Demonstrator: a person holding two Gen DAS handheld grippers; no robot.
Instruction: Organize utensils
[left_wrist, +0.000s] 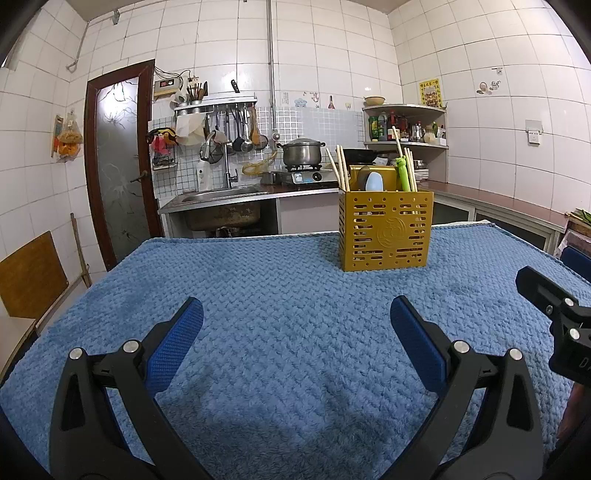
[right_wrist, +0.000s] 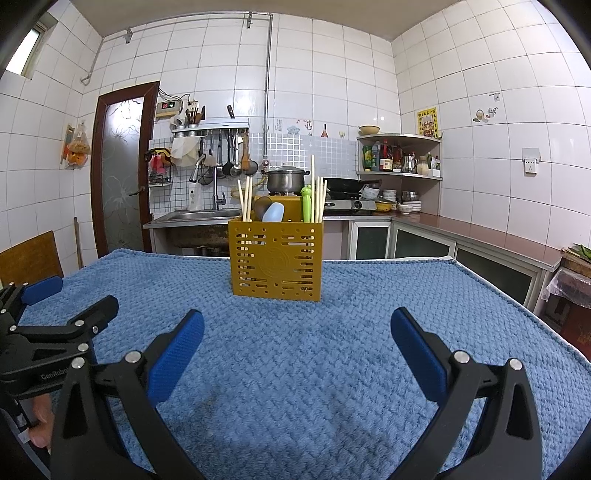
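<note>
A gold slotted utensil holder (left_wrist: 386, 230) stands upright on the far part of the blue-towelled table; it also shows in the right wrist view (right_wrist: 276, 256). Inside it stand several pale chopsticks (left_wrist: 341, 168), a light blue spoon (left_wrist: 375, 181), a dark spoon beside it and a green utensil (left_wrist: 402, 173). My left gripper (left_wrist: 297, 332) is open and empty, low over the towel, short of the holder. My right gripper (right_wrist: 297, 334) is open and empty too, also short of the holder. Each gripper shows at the edge of the other's view.
The blue towel (left_wrist: 288, 295) covers the table. Behind stand a steel sink (left_wrist: 221, 194), a stove with a pot (left_wrist: 301, 151), a corner shelf of bottles (left_wrist: 404, 127) and a brown counter (right_wrist: 480, 240) at right. A wooden chair (left_wrist: 27, 277) is at left.
</note>
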